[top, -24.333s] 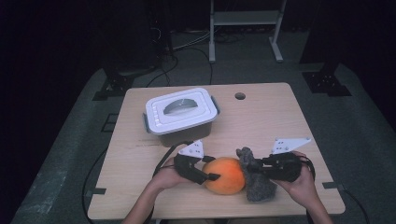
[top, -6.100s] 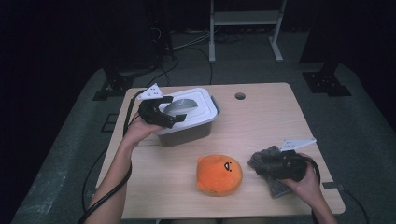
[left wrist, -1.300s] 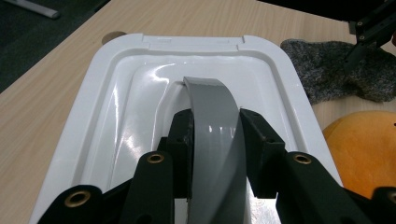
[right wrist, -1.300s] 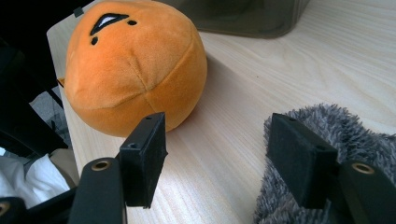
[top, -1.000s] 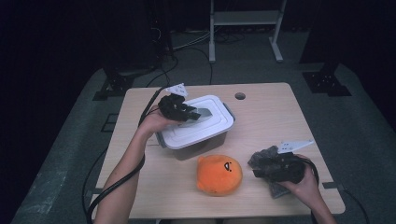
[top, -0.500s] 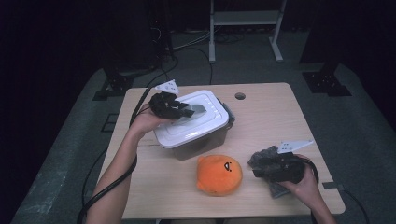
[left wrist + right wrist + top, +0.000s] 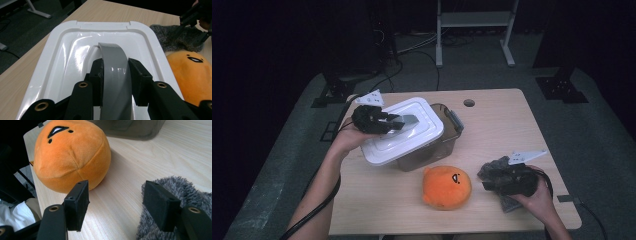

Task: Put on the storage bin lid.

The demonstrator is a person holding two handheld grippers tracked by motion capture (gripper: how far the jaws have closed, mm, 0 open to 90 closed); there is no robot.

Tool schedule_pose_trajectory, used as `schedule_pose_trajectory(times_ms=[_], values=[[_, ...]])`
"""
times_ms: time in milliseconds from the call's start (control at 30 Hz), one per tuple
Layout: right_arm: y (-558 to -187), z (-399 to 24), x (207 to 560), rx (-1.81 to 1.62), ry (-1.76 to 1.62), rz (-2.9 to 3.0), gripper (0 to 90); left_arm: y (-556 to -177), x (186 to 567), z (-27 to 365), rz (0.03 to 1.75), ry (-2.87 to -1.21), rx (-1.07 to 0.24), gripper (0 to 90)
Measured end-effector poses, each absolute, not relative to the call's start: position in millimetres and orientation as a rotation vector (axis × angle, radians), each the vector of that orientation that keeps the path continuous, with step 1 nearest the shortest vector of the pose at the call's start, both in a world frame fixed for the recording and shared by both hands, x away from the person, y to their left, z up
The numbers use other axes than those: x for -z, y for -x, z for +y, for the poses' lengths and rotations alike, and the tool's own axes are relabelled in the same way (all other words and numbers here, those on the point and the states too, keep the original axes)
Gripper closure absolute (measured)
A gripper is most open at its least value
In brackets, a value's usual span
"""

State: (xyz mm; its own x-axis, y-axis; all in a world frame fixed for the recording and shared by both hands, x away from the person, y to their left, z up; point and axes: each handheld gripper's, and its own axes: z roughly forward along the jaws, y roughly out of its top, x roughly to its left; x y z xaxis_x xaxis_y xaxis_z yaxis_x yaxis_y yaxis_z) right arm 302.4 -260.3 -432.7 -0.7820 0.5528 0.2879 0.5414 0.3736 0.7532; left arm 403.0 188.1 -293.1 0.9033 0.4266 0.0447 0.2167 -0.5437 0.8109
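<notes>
Left gripper [image 7: 399, 122] clamps the grey handle [image 7: 408, 120] of the white lid [image 7: 404, 131] in the high view, holding it tilted above the clear box [image 7: 447, 131] at the table's [image 7: 502, 125] far left; the right gripper [image 7: 492, 182] rests near right, jaws apart, beside an orange plush [image 7: 447, 186].

From the left gripper view, both pads pinch the handle [image 7: 113, 67] over the lid [image 7: 72, 57].

From the right gripper view, open jaws frame bare wood, the plush [image 7: 71, 155] left, grey fuzzy cloth [image 7: 185, 192] right.

Toys and a box on the surface [image 7: 512, 130]

The lid [image 7: 404, 132] tilts over the box [image 7: 447, 135]; plush ball [image 7: 447, 186] at its 6 o'clock, fuzzy toy [image 7: 497, 172] at the ball's 3.
</notes>
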Motion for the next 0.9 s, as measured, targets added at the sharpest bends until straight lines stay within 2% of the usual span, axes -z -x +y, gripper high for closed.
schedule_pose_trajectory(times_ms=[900], values=[[-302,-260,433,-1.405,-1.040,2.588,36.1,-336,300,258,0.503,-2.115,-0.364,66.7]])
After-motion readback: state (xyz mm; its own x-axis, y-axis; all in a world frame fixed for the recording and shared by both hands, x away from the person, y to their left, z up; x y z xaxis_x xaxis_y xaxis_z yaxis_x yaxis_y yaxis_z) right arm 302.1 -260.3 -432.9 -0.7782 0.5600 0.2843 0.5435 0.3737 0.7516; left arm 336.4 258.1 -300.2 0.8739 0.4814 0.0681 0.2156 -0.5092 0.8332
